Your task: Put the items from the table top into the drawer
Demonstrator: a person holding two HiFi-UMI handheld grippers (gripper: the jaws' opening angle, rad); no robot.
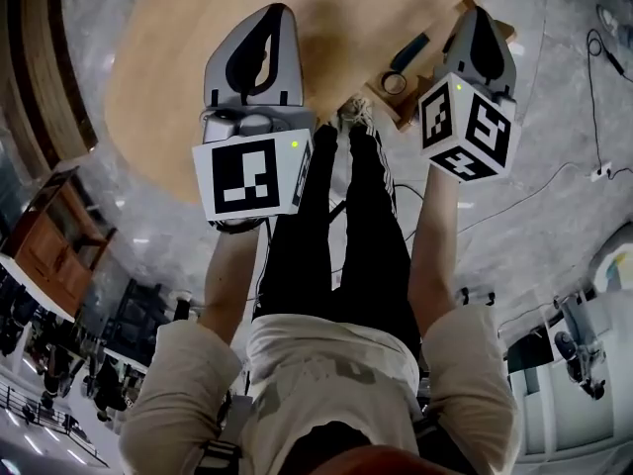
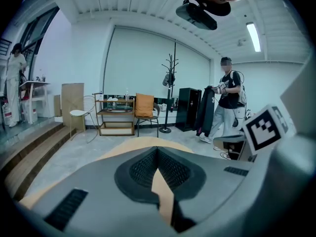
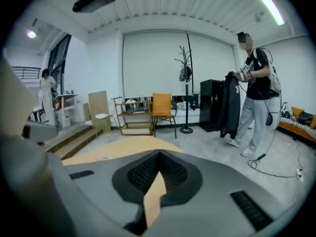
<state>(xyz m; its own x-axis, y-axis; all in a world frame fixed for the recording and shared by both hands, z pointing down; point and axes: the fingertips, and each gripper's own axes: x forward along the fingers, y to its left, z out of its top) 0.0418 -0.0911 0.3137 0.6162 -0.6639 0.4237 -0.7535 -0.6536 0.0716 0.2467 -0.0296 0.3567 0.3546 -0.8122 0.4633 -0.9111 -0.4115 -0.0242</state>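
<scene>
No legible text, labels or numbers anywhere

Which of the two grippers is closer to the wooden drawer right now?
The right gripper, at the head view's right: it overlaps the light wooden drawer holding a dark ring. The left gripper is over the round wooden table top instead.

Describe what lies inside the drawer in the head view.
A dark ring and a dark blue stick-shaped item lie in the drawer. The shut right gripper covers the drawer's right part, so anything there cannot be seen.
</scene>
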